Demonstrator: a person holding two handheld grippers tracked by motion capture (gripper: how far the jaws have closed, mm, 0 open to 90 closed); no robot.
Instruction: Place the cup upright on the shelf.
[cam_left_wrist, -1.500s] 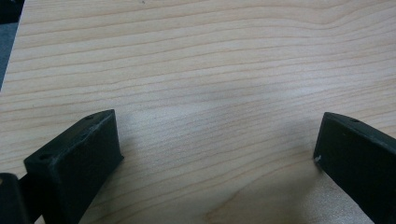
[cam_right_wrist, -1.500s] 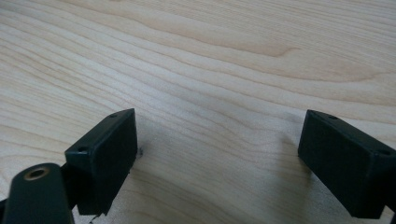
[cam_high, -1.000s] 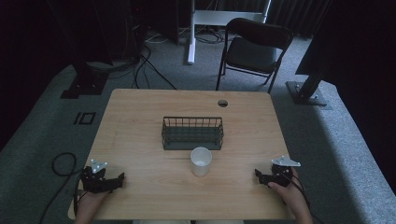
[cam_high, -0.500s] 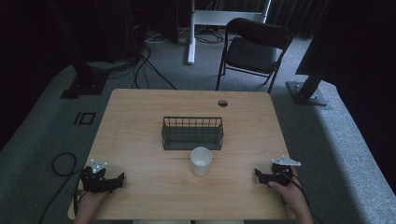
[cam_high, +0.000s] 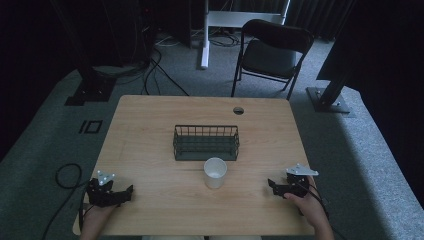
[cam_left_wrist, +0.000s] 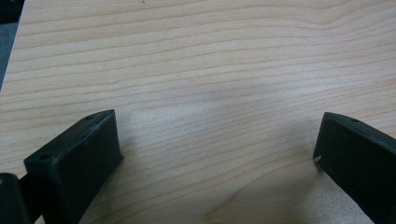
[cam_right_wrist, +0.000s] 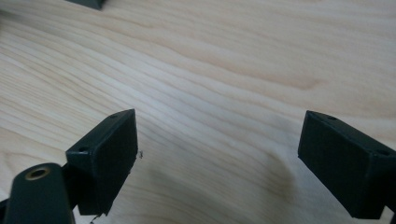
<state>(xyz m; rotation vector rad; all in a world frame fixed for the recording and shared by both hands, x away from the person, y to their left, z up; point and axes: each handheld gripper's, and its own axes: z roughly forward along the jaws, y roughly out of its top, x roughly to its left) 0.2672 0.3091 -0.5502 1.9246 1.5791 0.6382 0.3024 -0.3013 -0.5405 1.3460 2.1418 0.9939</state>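
Note:
A white paper cup (cam_high: 215, 172) stands upright near the middle of the wooden table (cam_high: 150, 125), just in front of a dark wire basket (cam_high: 206, 142). My left gripper (cam_high: 129, 190) rests low on the table's front left corner, held by a hand. In the left gripper view my left gripper (cam_left_wrist: 217, 144) is open, with bare wood between the jaws. My right gripper (cam_high: 271, 184) sits at the front right, also held by a hand. The right gripper view shows my right gripper (cam_right_wrist: 218, 140) open over bare wood. Both grippers are well apart from the cup.
A round cable hole (cam_high: 238, 110) is in the table's far edge. A black chair (cam_high: 272, 50) stands behind the table on grey carpet. Cables (cam_high: 65, 175) lie on the floor at the left, and a black stand base (cam_high: 327, 100) sits at the right.

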